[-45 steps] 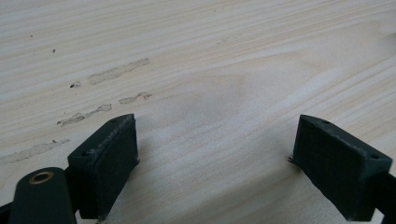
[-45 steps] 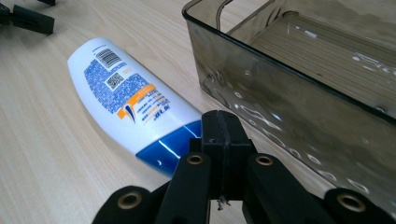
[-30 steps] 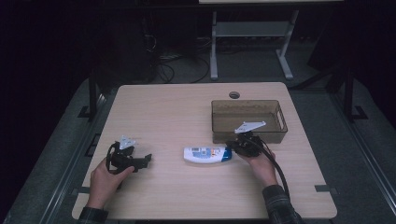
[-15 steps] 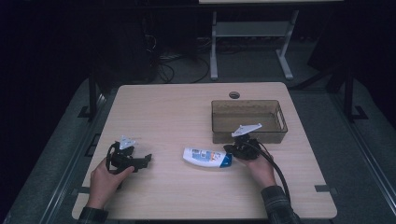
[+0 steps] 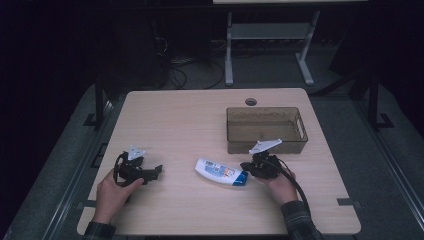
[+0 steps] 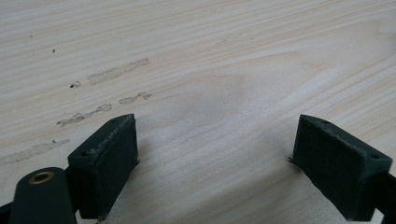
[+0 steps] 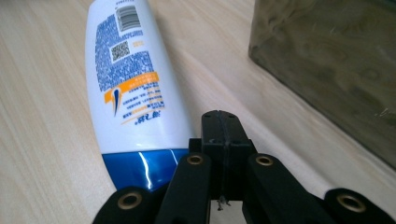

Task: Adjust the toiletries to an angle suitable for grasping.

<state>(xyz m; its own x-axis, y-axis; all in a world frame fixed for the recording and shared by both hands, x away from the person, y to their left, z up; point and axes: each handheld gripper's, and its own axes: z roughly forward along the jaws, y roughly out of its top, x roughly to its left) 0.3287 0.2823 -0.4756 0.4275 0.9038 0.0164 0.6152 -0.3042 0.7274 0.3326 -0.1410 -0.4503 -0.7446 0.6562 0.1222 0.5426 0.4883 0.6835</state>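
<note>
High view: white shampoo bottle (image 5: 220,172) with a blue cap lies flat on the wooden table (image 5: 190,115), cap end toward the right gripper (image 5: 248,167), bottom end pointing toward the table's middle. Right gripper sits at the cap end, apparently touching or just beside it, hand (image 5: 278,184) low behind it, forearm in from the bottom edge. Brown translucent bin (image 5: 266,129) stands just beyond that gripper, empty as far as visible; probably where the bottle is meant to go. Left gripper (image 5: 156,171) rests low on the table well apart from the bottle, held level by the left hand (image 5: 113,191), pointing toward the bottle; looks parked.

Left gripper view: jaws spread wide, nothing between them, bare wood grain with a few scuff marks (image 6: 116,72) ahead. Pads (image 6: 109,158) sit close over the tabletop.

Right gripper view: jaws pressed together, pinching nothing. Their tip lies right beside the bottle's blue cap (image 7: 140,169), on the bin side; contact can't be confirmed. Bottle's back label faces up. Bin wall (image 7: 327,65) near on the right. A closed tip at the cap suits nudging rather than grasping, my guess.
</note>
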